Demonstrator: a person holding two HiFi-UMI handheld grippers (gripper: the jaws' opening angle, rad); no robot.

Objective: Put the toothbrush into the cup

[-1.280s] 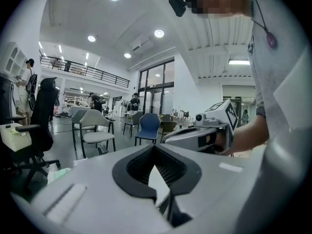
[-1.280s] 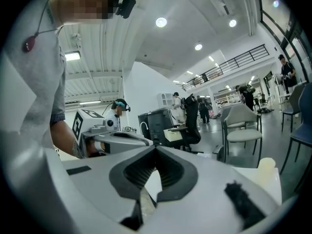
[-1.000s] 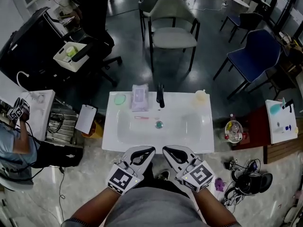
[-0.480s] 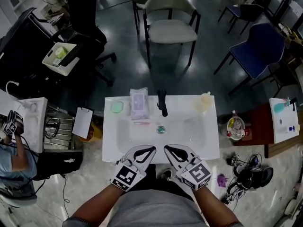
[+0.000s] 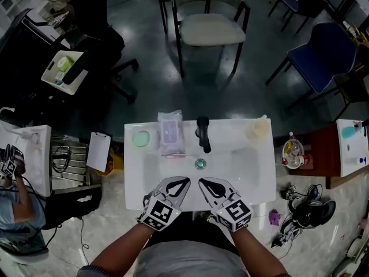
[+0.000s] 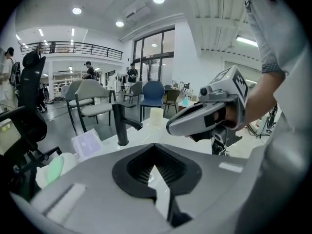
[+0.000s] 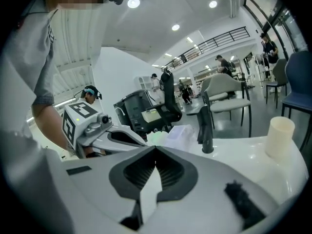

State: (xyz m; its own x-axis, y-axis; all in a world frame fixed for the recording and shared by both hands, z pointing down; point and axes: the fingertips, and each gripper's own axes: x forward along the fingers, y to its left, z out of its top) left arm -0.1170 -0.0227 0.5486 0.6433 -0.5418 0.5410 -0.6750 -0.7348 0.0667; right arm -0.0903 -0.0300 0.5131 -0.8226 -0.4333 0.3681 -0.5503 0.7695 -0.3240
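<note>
1. Over the near rim of the white sink (image 5: 248, 169), the left gripper (image 5: 184, 182) has its jaws pressed together with nothing between them; the right gripper (image 5: 202, 182), just beside it, is closed and empty too; the two tips sit near each other without touching.
2. Both grippers point toward the basin, tilted a little downward; a bare forearm leads back from each.
3. Ahead of them a thin pink toothbrush (image 5: 173, 154) lies in the basin, left of the drain (image 5: 200, 164) and just in front of a pack of wipes (image 5: 170, 131); it is faint in the head view; neither gripper touches it.
4. Behind the drain stands a black tap (image 5: 203, 133); the pale cup (image 5: 258, 128) is upright on the far right corner of the sink, well apart from the toothbrush.
5. On the far left corner sits a green soap dish (image 5: 140, 138), beside the wipes.
</note>
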